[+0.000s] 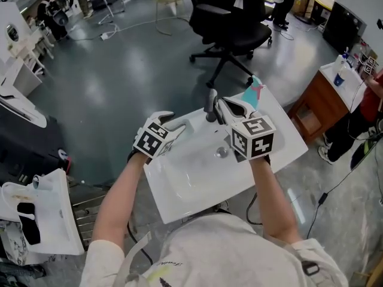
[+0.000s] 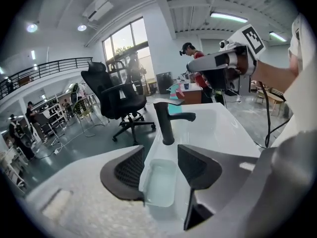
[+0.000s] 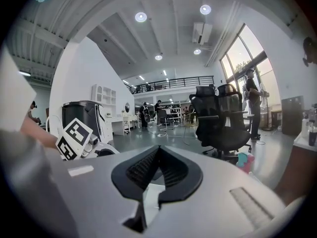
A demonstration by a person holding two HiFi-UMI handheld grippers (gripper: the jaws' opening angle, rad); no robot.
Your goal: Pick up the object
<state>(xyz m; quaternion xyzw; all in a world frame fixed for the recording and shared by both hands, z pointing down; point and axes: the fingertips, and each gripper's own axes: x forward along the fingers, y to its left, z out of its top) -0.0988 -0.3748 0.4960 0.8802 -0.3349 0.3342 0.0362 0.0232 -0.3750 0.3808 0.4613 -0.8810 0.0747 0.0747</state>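
A white sink basin (image 1: 179, 190) carries a dark tap (image 1: 210, 104) on its far rim. The tap (image 2: 165, 124) stands straight ahead of my left gripper (image 2: 161, 152), which is open over the rim. Between its jaws lies a pale, shallow rectangular dish or hollow (image 2: 160, 183); I cannot tell which. In the head view the left gripper (image 1: 178, 128) is at the sink's far left corner. My right gripper (image 1: 224, 107) hangs just right of the tap. Its jaws (image 3: 158, 151) are shut with nothing between them. A teal and pink object (image 1: 256, 92) lies on the sink's far right corner.
A black office chair (image 1: 230, 26) stands on the grey floor beyond the sink. A brown cabinet (image 1: 320, 103) is at the right, with a person in red (image 1: 371, 103) beside it. White parts (image 1: 51, 214) and a metal rack (image 1: 93, 211) lie at the left.
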